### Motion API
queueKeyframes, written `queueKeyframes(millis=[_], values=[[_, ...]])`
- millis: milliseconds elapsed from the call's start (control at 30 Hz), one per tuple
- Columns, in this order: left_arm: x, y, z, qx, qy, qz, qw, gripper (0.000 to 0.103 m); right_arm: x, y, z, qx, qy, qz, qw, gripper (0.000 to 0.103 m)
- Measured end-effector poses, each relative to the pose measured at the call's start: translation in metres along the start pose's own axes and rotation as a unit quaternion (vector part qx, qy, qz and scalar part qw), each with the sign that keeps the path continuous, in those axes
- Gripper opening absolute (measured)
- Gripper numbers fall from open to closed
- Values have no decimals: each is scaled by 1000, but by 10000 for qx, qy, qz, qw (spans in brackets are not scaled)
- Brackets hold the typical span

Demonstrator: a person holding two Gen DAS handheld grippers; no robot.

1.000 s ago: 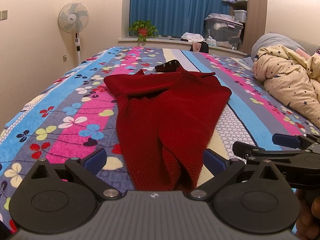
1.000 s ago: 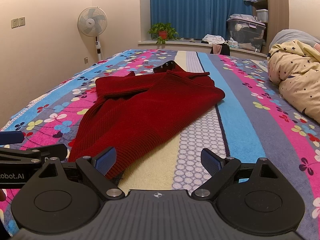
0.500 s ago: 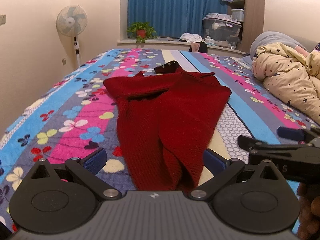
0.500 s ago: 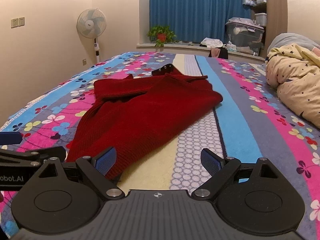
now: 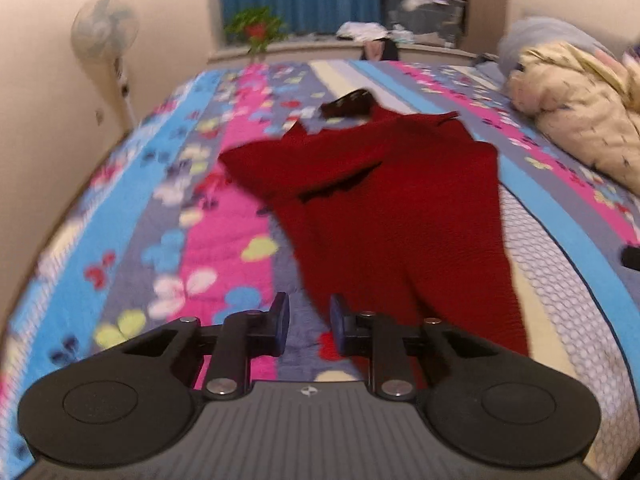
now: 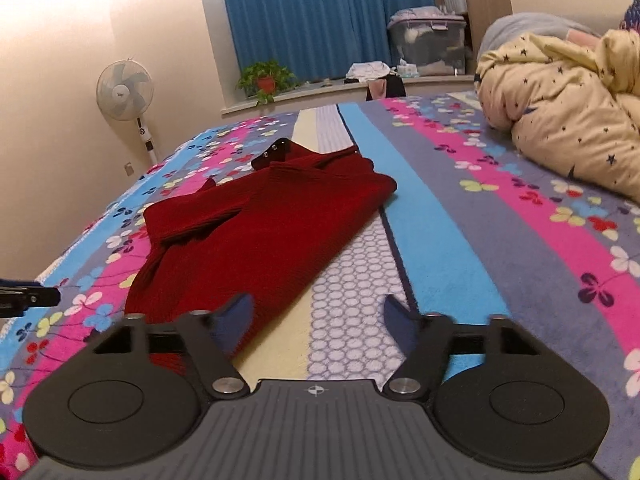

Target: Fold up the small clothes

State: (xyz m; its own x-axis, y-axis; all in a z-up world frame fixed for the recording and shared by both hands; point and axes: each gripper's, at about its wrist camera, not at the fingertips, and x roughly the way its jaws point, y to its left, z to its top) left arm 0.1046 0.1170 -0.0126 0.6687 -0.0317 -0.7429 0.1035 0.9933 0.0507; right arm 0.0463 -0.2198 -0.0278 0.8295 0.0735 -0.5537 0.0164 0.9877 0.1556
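I have a gripper in each hand over the bed with the striped, flower-printed bedspread (image 6: pixel 500 240). The red knitted sweater (image 6: pixel 272 232) lies flat in the middle of it, its far end by a small dark object (image 6: pixel 272 154) and its near hem reaching toward me. My left gripper (image 5: pixel 306 326) sits at the sweater's near left edge: its jaws have just been closing and now stand a narrow gap apart, with only bedspread between the blue pads, the red hem just beside the right pad. My right gripper (image 6: pixel 318 316) is at the near right edge; its jaws have also just been closing but are still half spread, the left finger over the hem, nothing pinched. A star-printed quilt (image 6: pixel 560 112) is heaped far right.
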Motion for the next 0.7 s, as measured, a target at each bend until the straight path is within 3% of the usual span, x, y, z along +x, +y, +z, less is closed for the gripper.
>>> queueKeyframes(millis=[67, 167, 300, 400, 467, 567, 700], values=[[20, 15, -7, -688, 577, -258, 9956, 22, 2, 2, 0, 45, 43, 131, 9999, 40], [26, 29, -3, -1406, 805, -921, 9825, 22, 8, 5, 0, 21, 40, 346, 9994, 38], [40, 18, 1, -1281, 1145, -1387, 9753, 26, 32, 26, 11, -250, 186, 631, 9975, 41], [47, 14, 0, -1172, 1591, -1587, 9673, 42, 62, 46, 23, -414, 313, 737, 9959, 63], [53, 8, -5, -1002, 1698, -1487, 9690, 58, 91, 59, 33, -415, 445, 667, 9959, 76], [60, 1, -15, -791, 1873, -1284, 9706, 60, 137, 82, 48, -586, 635, 515, 9949, 76], [64, -6, -15, -726, 1831, -1288, 9719, 61, 202, 112, 66, -868, 1133, 459, 9887, 79]])
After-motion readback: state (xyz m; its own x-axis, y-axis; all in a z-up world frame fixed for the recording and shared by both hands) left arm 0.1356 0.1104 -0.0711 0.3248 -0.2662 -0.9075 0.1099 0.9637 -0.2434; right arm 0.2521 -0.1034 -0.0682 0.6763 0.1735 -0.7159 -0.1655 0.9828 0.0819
